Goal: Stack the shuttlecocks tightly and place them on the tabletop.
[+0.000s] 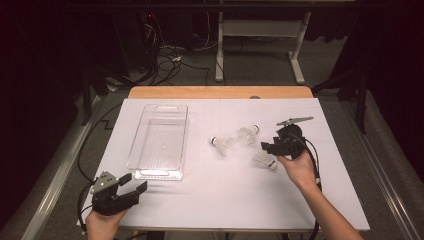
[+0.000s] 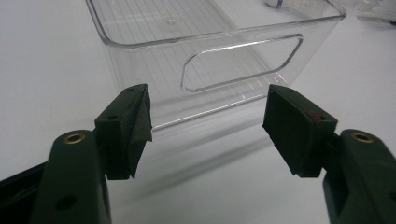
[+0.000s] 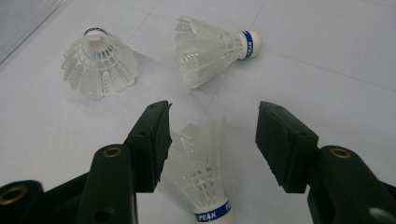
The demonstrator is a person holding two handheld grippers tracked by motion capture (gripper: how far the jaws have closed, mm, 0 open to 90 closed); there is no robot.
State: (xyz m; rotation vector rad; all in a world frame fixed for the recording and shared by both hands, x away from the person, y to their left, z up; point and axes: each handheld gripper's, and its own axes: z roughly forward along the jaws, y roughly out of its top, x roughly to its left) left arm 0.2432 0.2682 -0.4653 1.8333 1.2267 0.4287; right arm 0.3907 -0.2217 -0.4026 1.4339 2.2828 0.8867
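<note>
One white shuttlecock (image 3: 201,172), blue-banded cork, lies between the right gripper's (image 3: 212,140) parted, unclosed jaws.

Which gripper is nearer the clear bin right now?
Left. The left gripper sits just off the clear bin's near end, jaws open toward its handle cutout. The right gripper is off to the bin's right, over a shuttlecock.

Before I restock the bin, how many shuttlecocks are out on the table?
3. One lies nearest the clear bin, one just beyond it toward the table's far edge, and one lies between the right gripper's open fingers. The bin looks empty.
</note>
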